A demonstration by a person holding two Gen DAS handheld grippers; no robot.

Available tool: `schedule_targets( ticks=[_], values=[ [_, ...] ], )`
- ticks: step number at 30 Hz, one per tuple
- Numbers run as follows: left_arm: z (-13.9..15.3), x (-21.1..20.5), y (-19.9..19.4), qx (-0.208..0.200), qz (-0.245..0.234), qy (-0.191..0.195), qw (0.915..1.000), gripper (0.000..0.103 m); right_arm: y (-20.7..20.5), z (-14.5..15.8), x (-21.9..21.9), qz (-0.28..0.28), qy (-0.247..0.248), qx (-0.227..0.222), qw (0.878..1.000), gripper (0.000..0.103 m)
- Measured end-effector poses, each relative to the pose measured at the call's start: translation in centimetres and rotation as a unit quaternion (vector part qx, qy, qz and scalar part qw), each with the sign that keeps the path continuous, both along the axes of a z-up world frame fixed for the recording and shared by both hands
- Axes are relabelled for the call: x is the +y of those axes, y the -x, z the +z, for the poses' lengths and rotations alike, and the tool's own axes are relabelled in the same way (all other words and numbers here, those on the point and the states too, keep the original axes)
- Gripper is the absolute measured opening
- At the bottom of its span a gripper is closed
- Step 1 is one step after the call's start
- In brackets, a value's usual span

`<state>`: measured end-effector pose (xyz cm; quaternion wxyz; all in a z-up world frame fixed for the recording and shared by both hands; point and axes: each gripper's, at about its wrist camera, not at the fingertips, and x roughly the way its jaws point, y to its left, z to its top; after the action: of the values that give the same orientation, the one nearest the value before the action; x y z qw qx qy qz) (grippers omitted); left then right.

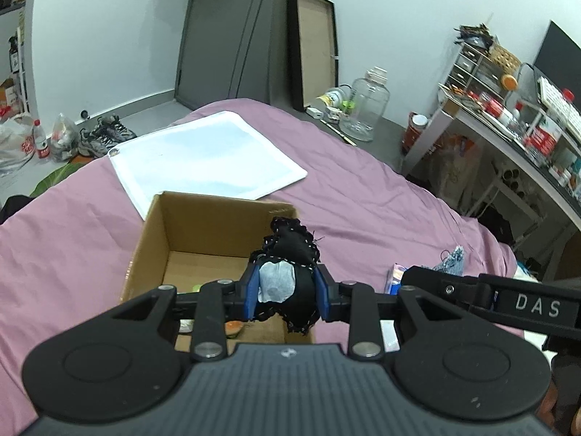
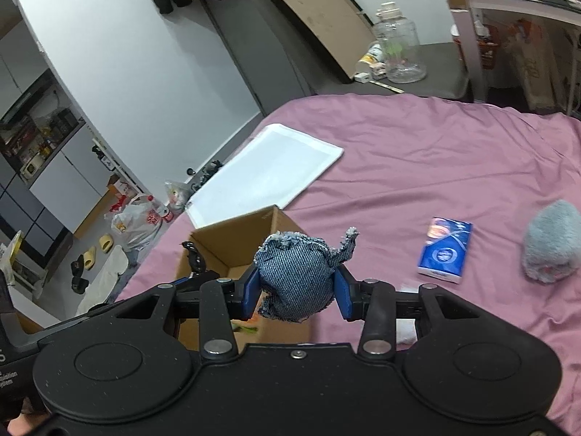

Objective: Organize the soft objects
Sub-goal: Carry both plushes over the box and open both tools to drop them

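I am gripping a black stitched pouch (image 1: 290, 276) in my left jaws over the open cardboard box (image 1: 203, 229) and pinching a frayed denim pouch (image 2: 297, 279) in my right jaws

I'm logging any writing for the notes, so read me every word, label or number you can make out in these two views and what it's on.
"DAS": white letters on the black body of the right gripper, seen in the left wrist view.
Blue packet on the pink bedsheet: printed, too blurred to read.
Red-labelled bottle on the floor: too small to read.
Red-labelled containers on the desk: too small to read.
Nothing else is legible.
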<state>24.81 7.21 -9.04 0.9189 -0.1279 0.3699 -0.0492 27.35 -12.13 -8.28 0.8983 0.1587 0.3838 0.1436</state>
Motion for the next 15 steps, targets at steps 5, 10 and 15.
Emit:
schedule_targets(
  ticks=[5,10,15],
  values=[
    [0.1,1.7,-0.4,-0.001,0.019,0.004,0.9998,0.031,-0.9,0.2,2.0,0.017,-0.002,-0.004,1.0,0.041],
    [0.0,3.4,-0.8,0.0,0.034,0.012,0.9994,0.031,-1.9,-0.1,3.7,0.027,-0.009,-0.002,1.0,0.041],
    [-1.2,5.0,-1.9,0.017,0.057,0.017,0.9981,0.031,-2.8,-0.9,5.0,0.036,-0.012,0.003,0.999,0.042]
  ],
)
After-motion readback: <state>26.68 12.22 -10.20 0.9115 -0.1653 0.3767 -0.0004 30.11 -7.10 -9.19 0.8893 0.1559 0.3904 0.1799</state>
